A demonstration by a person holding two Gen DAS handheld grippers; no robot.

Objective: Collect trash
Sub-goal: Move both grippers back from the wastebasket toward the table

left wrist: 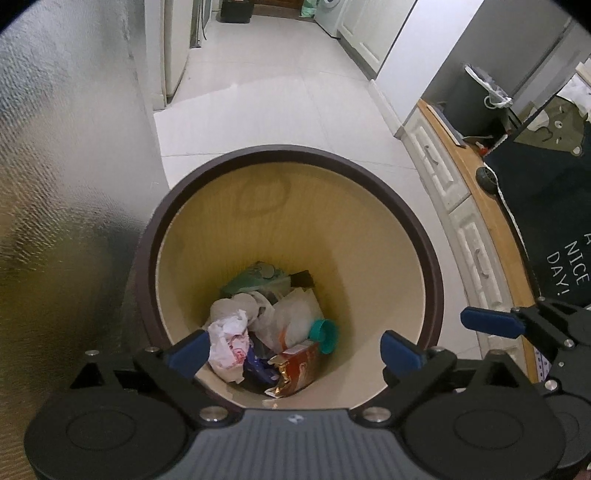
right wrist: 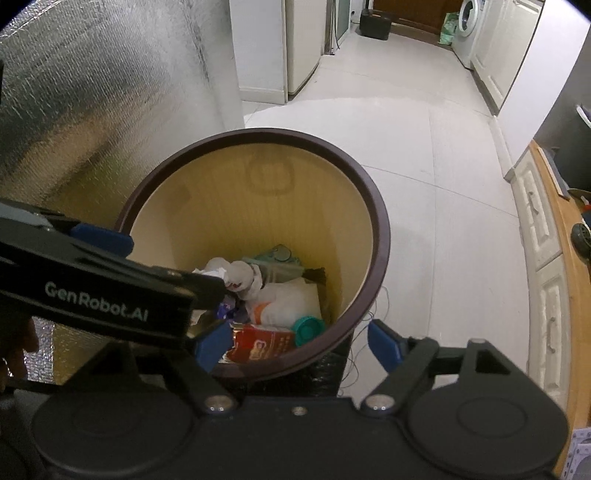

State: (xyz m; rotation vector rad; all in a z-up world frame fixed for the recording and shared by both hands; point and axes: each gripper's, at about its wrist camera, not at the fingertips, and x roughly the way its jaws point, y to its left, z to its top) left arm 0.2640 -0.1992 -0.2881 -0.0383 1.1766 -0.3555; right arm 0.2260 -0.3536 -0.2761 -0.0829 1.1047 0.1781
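Observation:
A round trash bin point(left wrist: 369, 177) with a dark brown rim and pale yellow inside stands on the floor; it also shows in the right wrist view point(right wrist: 380, 229). In it lie crumpled white paper point(left wrist: 229, 339), a red snack packet point(left wrist: 295, 369), a white bottle with a teal cap point(left wrist: 327, 334) and other scraps. My left gripper point(left wrist: 295, 350) is open and empty above the bin's mouth. My right gripper point(right wrist: 299, 343) is open and empty over the bin's near rim. The left gripper's body point(right wrist: 96, 291) crosses the right wrist view; the right gripper's blue fingertip point(left wrist: 487, 321) shows in the left wrist view.
A silver foil-covered wall point(left wrist: 55, 184) is close on the left. A wooden-topped cabinet point(left wrist: 476, 206) with white drawers stands to the right, a dark mat point(left wrist: 554, 221) on it. Pale tiled floor point(left wrist: 277, 92) runs back to a washing machine point(right wrist: 467, 18).

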